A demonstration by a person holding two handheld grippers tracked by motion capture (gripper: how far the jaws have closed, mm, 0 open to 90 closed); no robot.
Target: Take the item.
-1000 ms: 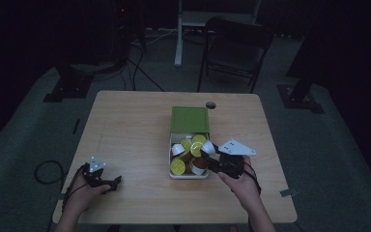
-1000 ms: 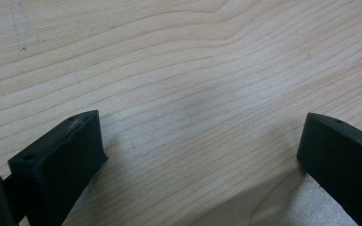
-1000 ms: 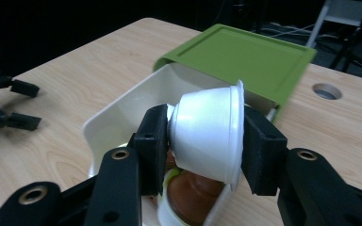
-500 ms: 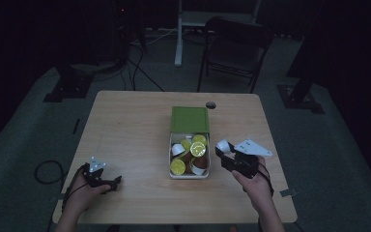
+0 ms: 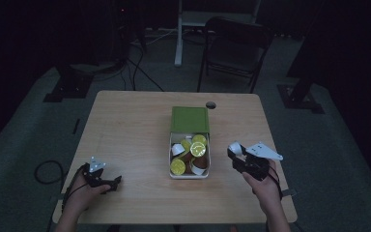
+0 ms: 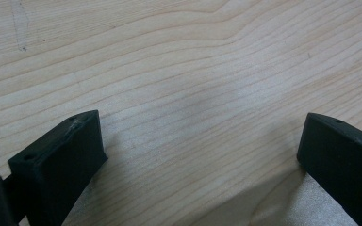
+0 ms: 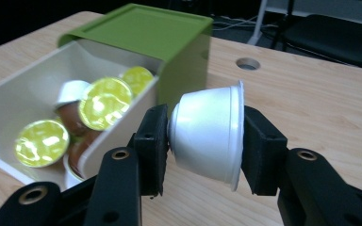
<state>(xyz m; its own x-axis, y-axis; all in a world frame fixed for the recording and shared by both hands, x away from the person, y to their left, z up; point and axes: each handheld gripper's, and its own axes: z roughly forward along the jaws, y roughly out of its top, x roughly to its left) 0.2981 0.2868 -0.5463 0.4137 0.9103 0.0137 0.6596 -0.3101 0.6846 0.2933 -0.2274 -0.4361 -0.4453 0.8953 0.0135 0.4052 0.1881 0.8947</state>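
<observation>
A white drawer [image 5: 190, 171] slides out of a green box [image 5: 189, 119] at mid-table and holds several coffee capsules [image 5: 198, 139] with lime-yellow foil lids. In the right gripper view the drawer [image 7: 16, 99] and green box [image 7: 169, 35] lie to the left. My right gripper [image 5: 236, 153] [image 7: 206, 136] is shut on a white capsule [image 7: 207, 134] lying sideways between its pads, just right of the drawer. The white capsule [image 5: 235, 148] shows at the jaw tips. My left gripper [image 5: 111, 182] [image 6: 200, 155] rests open on bare wood near the front left corner, with nothing between its fingers.
The wooden table [image 5: 125, 130] has a round cable hole [image 5: 210, 105] behind the green box. A dark folding chair [image 5: 234, 48] and stand bases sit on the floor beyond the far edge. A cable [image 5: 43, 171] loops off the table's left side.
My right gripper has carried the white capsule rightward, away from over the drawer to the open table beside it. The left gripper has stayed put.
</observation>
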